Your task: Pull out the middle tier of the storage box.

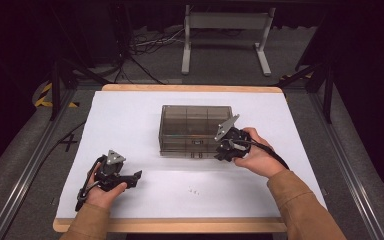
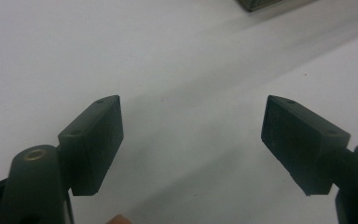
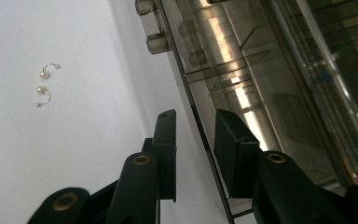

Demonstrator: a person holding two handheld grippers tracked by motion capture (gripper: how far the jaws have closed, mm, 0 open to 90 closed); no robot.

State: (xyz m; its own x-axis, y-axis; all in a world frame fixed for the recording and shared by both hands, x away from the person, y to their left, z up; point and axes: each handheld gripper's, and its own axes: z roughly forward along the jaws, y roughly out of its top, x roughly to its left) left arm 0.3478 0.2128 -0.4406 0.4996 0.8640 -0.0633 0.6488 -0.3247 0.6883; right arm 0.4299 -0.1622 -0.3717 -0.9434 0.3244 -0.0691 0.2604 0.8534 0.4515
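A smoky see-through box [image 1: 195, 127] with inner compartments stands in the middle of the white table top [image 1: 125, 115]. My right gripper [image 1: 223, 151] is at the box's front right corner. In the right gripper view the box [image 3: 270, 70] rises at the right, and my right gripper [image 3: 196, 114] stands open with the thin front edge of the box between its jaws, a small gap on each side. My left gripper [image 1: 133, 178] rests low at the table's front left, and its jaws [image 2: 193, 135] are wide apart over bare white surface with nothing between them.
Two tiny curved pearl studs [image 3: 43, 84] lie on the white surface in front of the box [image 1: 195, 190]. A corner of the box [image 2: 261, 3] shows at the top of the left gripper view. The table has a wooden rim [image 1: 190, 88]; metal stands and cables lie beyond it.
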